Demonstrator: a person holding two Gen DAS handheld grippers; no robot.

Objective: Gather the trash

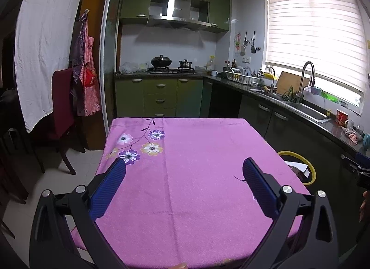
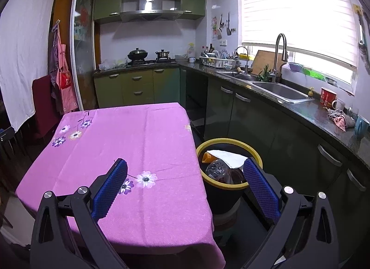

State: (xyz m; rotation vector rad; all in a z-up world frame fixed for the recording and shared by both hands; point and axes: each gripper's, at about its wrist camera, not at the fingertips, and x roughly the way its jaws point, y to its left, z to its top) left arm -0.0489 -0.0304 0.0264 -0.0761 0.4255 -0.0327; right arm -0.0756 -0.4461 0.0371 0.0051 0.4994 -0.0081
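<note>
The bin [image 2: 229, 176], black with a yellow rim, stands on the floor just beside the table's right edge, at about four o'clock in the right wrist view. Inside it lie a white sheet of paper [image 2: 229, 157], a crushed clear plastic bottle [image 2: 216, 168], something orange [image 2: 205, 157] at the rim's ten o'clock, and dark brown scraps I cannot identify. In the left wrist view only a slice of the same bin [image 1: 298, 165] shows past the table corner at three o'clock, with the paper peeking out.

The right gripper [image 2: 185, 174] hangs with its blue-padded fingers spread wide and nothing between them; its left finger sits over the cloth, its right finger [image 2: 259, 183] overlaps the bin's rim in the picture. Whether it touches the rim cannot be told.

The left gripper [image 1: 183, 176] is likewise spread wide and empty, both fingers above the table [image 1: 185, 199]. The table is covered in a pink cloth with printed purple, white and yellow flowers [image 1: 138, 146] toward eleven o'clock.

Further out: a dark red chair [image 1: 62, 111] at nine o'clock, a pink checked apron [image 1: 85, 70] hanging above it, green cupboards and a stove with a black wok [image 1: 161, 61] at twelve, a sink [image 2: 282, 91] with a tall tap at two o'clock under a bright window blind, and a red cup [image 2: 327, 95] on the dark counter.
</note>
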